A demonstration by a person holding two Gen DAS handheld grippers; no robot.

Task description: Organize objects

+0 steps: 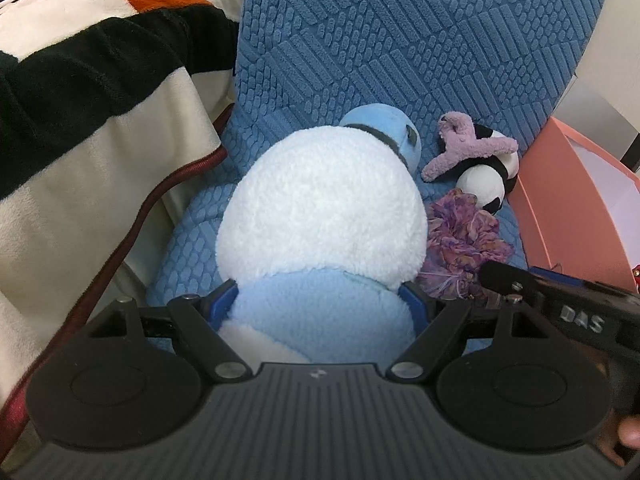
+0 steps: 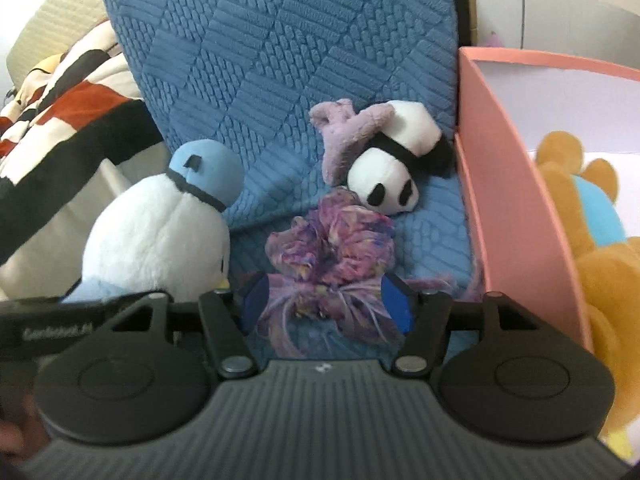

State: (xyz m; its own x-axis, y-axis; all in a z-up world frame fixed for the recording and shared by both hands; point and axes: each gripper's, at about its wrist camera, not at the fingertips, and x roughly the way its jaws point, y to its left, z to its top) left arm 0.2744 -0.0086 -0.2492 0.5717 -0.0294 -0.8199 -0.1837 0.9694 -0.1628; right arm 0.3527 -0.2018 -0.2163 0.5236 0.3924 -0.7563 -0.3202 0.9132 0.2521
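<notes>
Gripping the pale-blue base of the penguin toy [image 1: 320, 216], the left gripper [image 1: 318, 306] is pressing both fingers into its sides on the blue cushion [image 1: 400, 40]. Just right of the penguin toy, the right gripper [image 2: 326, 304] is closing around the purple scrunchie [image 2: 332, 240], near the pink box [image 2: 516, 200] edge, with the panda toy [image 2: 392, 168] lying just behind.

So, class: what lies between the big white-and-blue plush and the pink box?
In the right wrist view, a purple frilly scrunchie and a panda plush with a lilac toy lie between the white-and-blue plush and pink box.
</notes>
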